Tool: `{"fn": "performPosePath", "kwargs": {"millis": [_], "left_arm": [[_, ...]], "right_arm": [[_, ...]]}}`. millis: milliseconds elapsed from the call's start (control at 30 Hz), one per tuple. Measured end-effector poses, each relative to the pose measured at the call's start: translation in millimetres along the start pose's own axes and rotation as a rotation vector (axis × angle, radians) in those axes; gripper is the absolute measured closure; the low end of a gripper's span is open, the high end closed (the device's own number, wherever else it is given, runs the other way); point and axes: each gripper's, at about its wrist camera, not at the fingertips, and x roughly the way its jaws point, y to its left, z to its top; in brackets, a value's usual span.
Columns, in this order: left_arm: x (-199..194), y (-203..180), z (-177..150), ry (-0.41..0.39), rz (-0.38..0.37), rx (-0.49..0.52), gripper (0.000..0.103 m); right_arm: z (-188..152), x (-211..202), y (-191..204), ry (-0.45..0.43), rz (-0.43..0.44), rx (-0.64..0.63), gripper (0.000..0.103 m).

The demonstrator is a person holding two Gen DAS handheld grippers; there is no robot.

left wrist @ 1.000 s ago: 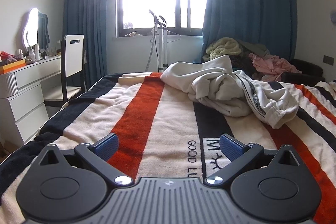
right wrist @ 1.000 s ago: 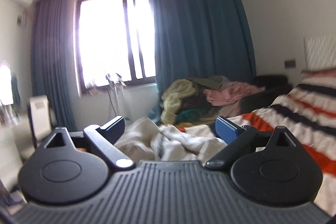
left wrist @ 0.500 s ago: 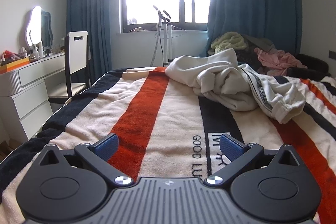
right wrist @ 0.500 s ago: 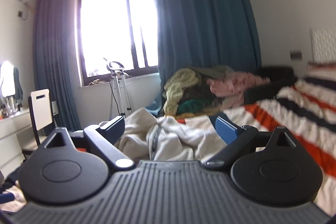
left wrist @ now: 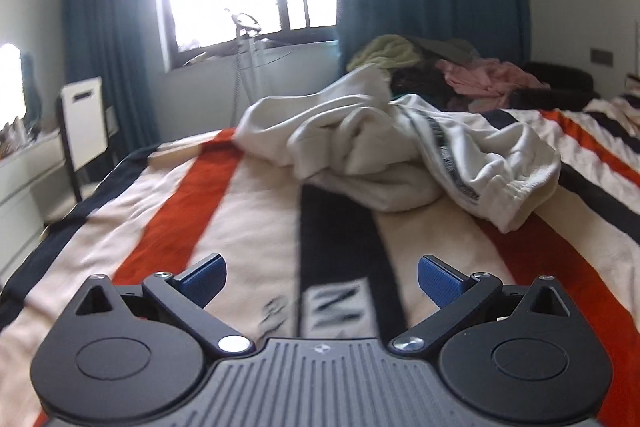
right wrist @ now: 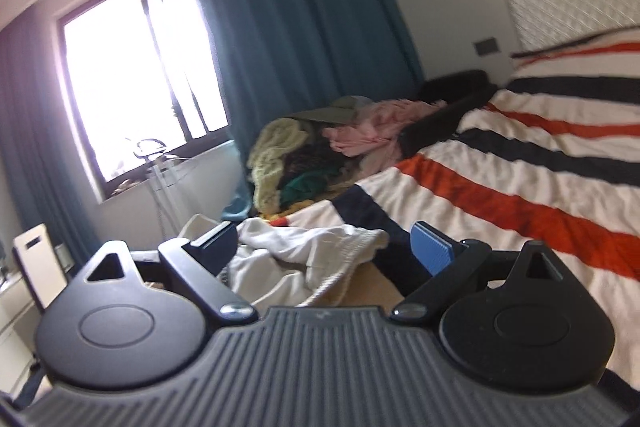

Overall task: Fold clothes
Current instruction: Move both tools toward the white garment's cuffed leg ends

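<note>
While the left gripper (left wrist: 322,281) is hovering spread wide over the striped blanket (left wrist: 248,211), well short of the crumpled white sweatpants (left wrist: 400,151), the right gripper (right wrist: 324,247), equally spread and empty, is showing the headboard (right wrist: 576,3).

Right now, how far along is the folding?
Nothing looks folded yet: the cream garment lies crumpled on the striped blanket. Nothing is in hand; the left gripper and the right gripper are both open and empty. Left: grasp, spread and fold it. The clothes pile beyond the bed is untouched.
</note>
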Motion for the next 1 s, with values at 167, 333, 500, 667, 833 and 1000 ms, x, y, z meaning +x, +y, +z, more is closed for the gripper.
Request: {"fn": "performPosePath", "kwargs": {"millis": [167, 333, 500, 667, 833, 1000], "left_arm": [[55, -43, 14, 0.02, -0.097, -0.008, 0.001], [85, -88, 14, 0.01, -0.181, 0.061, 0.002], [98, -124, 16, -0.06, -0.187, 0.153, 0.005], [113, -131, 27, -0.071, -0.193, 0.098, 0.032], [119, -107, 56, -0.085, -0.177, -0.036, 0.061], [93, -75, 93, -0.133, -0.226, -0.035, 0.078]], "right_arm": [[-1, 6, -27, 0.004, -0.026, 0.138, 0.008], [-10, 30, -32, 0.017, -0.072, 0.141, 0.008], [-21, 55, -33, 0.035, -0.102, 0.125, 0.008], [-32, 79, -33, 0.056, -0.106, 0.113, 0.008], [-40, 87, -33, 0.054, -0.101, 0.092, 0.008], [-46, 92, -33, 0.068, -0.086, 0.123, 0.008]]}}
